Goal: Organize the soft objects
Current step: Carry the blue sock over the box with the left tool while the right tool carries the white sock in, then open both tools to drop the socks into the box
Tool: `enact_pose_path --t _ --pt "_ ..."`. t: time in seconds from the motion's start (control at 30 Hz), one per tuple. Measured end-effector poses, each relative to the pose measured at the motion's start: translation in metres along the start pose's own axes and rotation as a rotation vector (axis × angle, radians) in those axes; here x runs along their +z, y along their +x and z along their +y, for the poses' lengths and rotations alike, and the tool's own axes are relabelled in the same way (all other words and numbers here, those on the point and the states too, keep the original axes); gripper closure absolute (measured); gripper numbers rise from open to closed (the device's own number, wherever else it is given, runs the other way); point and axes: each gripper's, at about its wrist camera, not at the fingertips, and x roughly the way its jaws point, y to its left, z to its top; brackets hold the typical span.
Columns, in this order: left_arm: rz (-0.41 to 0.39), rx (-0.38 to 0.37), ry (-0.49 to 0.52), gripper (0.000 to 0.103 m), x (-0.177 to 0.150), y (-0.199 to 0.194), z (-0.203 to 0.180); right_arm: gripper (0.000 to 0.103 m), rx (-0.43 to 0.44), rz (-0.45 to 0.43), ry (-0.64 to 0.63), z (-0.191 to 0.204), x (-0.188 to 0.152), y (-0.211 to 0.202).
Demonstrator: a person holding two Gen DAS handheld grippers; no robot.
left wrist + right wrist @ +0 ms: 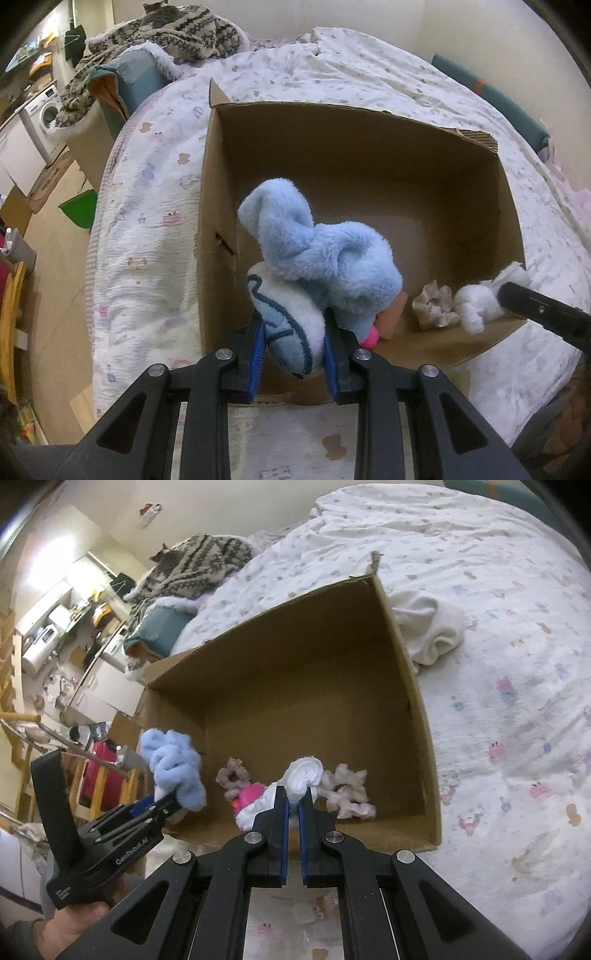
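An open cardboard box [218,192] lies on the bed. My left gripper [294,322] is shut on a light blue and white plush piece [314,254] and holds it over the box's near left corner. The right wrist view shows that gripper [168,805] and its blue plush [173,764] at the left. My right gripper [293,795] is shut on a white fluffy piece [304,773] above the box's near edge. In the left wrist view the white piece [476,301] hangs from a black finger [532,304]. Two beige scrunchies [232,775] [347,792] and a pink item [249,794] lie inside the box.
The bed has a white printed cover [498,664]. A crumpled white towel [428,627] lies beside the box's right wall. A cat on a patterned blanket [199,561] rests at the far end. Left of the bed are floor, a washing machine [46,114] and shelves.
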Motion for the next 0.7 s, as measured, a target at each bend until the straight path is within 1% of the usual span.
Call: enact_pose_path --t 0.13,0.2,0.3,0.4,0.53,0.6,0.7 --pt "0.032 -0.028 0.011 0.078 -0.005 0.006 -0.004 0.097 -0.012 0.013 0.001 0.0 0.001 0.005" --pt "0.028 -0.025 0.011 0.078 -0.005 0.005 -0.005 0.097 -0.028 0.026 0.006 -0.003 0.0 0.008" --pt "0.019 -0.029 -0.015 0.076 -0.004 0.004 -0.002 0.097 -0.048 0.043 0.014 -0.006 -0.001 0.012" --pt "0.013 -0.016 -0.013 0.075 -0.004 0.003 -0.002 0.097 -0.033 0.055 0.019 -0.006 -0.002 0.015" --pt "0.009 -0.022 -0.001 0.075 -0.005 0.002 -0.004 0.097 -0.027 0.057 0.011 -0.003 -0.001 0.015" --pt "0.006 -0.015 0.006 0.072 -0.005 0.001 -0.005 0.096 -0.033 0.061 0.007 -0.002 -0.001 0.016" --pt "0.006 -0.019 0.005 0.071 -0.005 0.001 -0.006 0.096 -0.034 0.068 0.012 -0.002 -0.001 0.019"
